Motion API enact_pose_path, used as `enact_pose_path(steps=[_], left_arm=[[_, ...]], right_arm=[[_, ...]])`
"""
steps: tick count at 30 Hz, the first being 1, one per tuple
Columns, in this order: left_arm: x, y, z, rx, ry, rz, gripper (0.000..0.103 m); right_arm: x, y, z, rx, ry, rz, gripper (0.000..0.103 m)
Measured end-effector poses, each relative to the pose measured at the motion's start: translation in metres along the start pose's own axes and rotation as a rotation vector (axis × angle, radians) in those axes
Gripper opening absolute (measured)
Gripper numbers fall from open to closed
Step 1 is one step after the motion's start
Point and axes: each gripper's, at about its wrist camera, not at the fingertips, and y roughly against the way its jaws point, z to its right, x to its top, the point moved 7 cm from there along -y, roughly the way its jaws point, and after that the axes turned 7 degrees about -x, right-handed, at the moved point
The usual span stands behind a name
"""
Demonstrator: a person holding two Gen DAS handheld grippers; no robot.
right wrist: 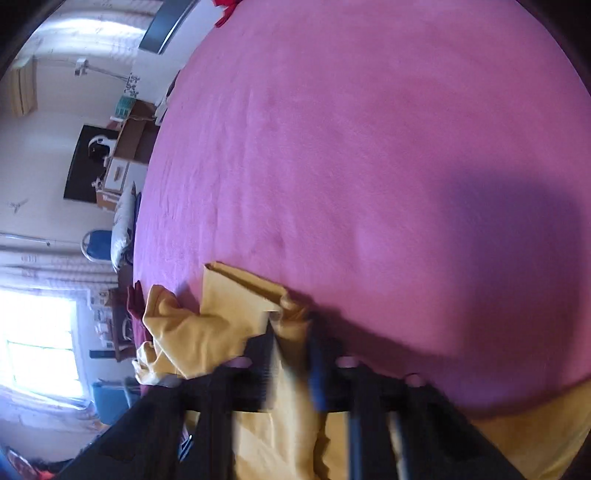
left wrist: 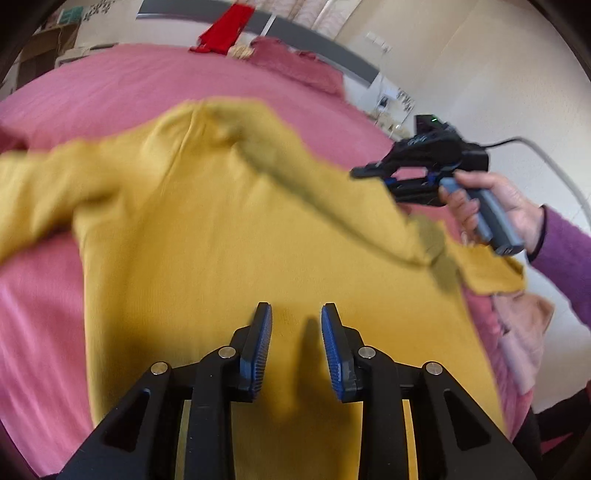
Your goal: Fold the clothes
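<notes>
Two grippers work over one yellow sweater (left wrist: 207,236) that lies spread on a pink bed cover (left wrist: 122,85), filling the middle of the left wrist picture. The sweater lies flat, likely so it can be folded neatly.

At the bottom of that picture, the left gripper (left wrist: 296,347) hovers over the lower part of the sweater. Its jaws stand a little way apart, with nothing pinched between them. It casts a dark shadow on the cloth.

On the right side of that picture, a hand (left wrist: 495,206) in a purple sleeve (left wrist: 569,258) holds the right gripper (left wrist: 364,172), which points left over the sweater's sleeve (left wrist: 332,199). That sleeve runs from the middle down to the right, folded over the body. In the right wrist picture, all blurry, the right gripper (right wrist: 291,354) looks nearly closed, and yellow cloth (right wrist: 236,295) sits at its tips. I cannot tell for sure if it is pinching the cloth. My guess is that it is laying the sleeve inward to make the fold.

Other clothes are around. A red garment (left wrist: 225,29) lies at the top of the left wrist picture, a dark pink one (left wrist: 295,62) is beside it, and a pale pink cloth (left wrist: 524,325) sits at the lower right. None of them are on the sweater, so nothing seems to block the fold.
</notes>
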Motion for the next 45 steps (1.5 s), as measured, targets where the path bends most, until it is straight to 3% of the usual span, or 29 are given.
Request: enact_pose_path(steps=[1,2,5,8,10,13,15,17,19,21,22,24,26,27,28,30,32,33,35,36,38,40,41,42,43,45], left_arm=[[0.005,0.0,-0.004,0.013,-0.003,0.011,0.046],[0.008,-0.002,-0.009,0.012,0.014,0.013,0.05],[0.005,-0.002,-0.023,-0.023,0.085,0.069,0.05],[-0.003,-0.001,-0.027,-0.039,0.082,0.112,0.05],[-0.004,-0.001,-0.029,-0.049,0.089,0.116,0.05],[-0.007,0.001,-0.033,-0.067,0.101,0.122,0.05],[-0.008,0.003,-0.036,-0.081,0.109,0.126,0.05],[-0.007,0.003,-0.037,-0.093,0.116,0.124,0.05],[-0.004,-0.003,-0.034,-0.098,0.136,0.111,0.05],[0.009,-0.015,-0.022,-0.116,0.189,0.089,0.05],[0.023,-0.012,-0.018,-0.178,0.235,0.097,0.05],[0.058,-0.013,-0.014,-0.193,0.222,0.148,0.052],[0.095,-0.02,-0.025,-0.036,0.118,0.188,0.064],[0.106,-0.024,-0.037,0.059,0.084,0.184,0.064],[0.113,-0.029,-0.051,0.153,0.063,0.168,0.064],[0.112,-0.033,-0.086,0.303,0.151,0.125,0.064],[0.096,-0.023,-0.101,0.238,0.308,0.179,0.064],[0.09,-0.013,-0.098,0.192,0.359,0.243,0.064],[0.078,0.007,-0.085,0.108,0.407,0.378,0.066],[0.073,0.01,-0.076,0.068,0.404,0.413,0.072],[0.058,0.001,-0.06,0.006,0.385,0.409,0.079],[0.041,-0.017,-0.051,0.01,0.322,0.35,0.079],[0.036,-0.019,-0.047,0.026,0.275,0.354,0.079],[0.034,-0.019,-0.045,0.021,0.259,0.365,0.079],[0.031,-0.018,-0.044,0.011,0.256,0.373,0.08],[0.028,-0.017,-0.047,-0.013,0.275,0.383,0.08]], right_arm=[[0.013,0.01,-0.011,-0.026,0.045,0.028,0.007],[0.027,0.021,-0.023,-0.054,0.094,0.061,0.007],[0.075,0.069,-0.065,-0.134,0.258,0.239,0.007],[0.121,0.109,-0.091,-0.281,0.429,0.46,0.005],[0.143,0.108,-0.094,-0.366,0.478,0.536,0.006],[0.16,0.064,-0.036,-0.528,0.383,0.349,0.024],[0.153,0.049,-0.015,-0.575,0.332,0.298,0.023],[0.136,0.042,-0.037,-0.418,0.382,0.323,0.024],[0.112,0.03,-0.064,-0.348,0.487,0.279,0.025],[0.091,0.013,-0.082,-0.399,0.574,0.22,0.025],[0.082,0.006,-0.087,-0.429,0.601,0.194,0.025],[0.07,0.002,-0.084,-0.386,0.575,0.172,0.025],[0.068,-0.004,-0.066,-0.415,0.537,0.149,0.025],[0.068,-0.01,-0.055,-0.486,0.527,0.135,0.023],[0.071,-0.009,-0.035,-0.609,0.515,0.131,0.027],[0.079,0.012,0.0,-0.694,0.391,0.198,0.027],[0.08,0.033,0.014,-0.582,0.286,0.242,0.03],[0.079,0.037,0.012,-0.469,0.264,0.233,0.03],[0.073,0.033,0.002,-0.283,0.258,0.17,0.031],[0.071,0.026,-0.003,-0.242,0.267,0.136,0.033],[0.071,0.005,-0.006,-0.26,0.27,0.065,0.036],[0.076,-0.003,-0.01,-0.264,0.235,0.09,0.034],[0.079,0.001,-0.013,-0.231,0.191,0.127,0.027],[0.08,0.003,-0.016,-0.215,0.161,0.132,0.003],[0.081,0.012,-0.02,-0.232,0.155,0.169,0.002],[0.081,0.035,-0.025,-0.353,0.227,0.289,0.002]])
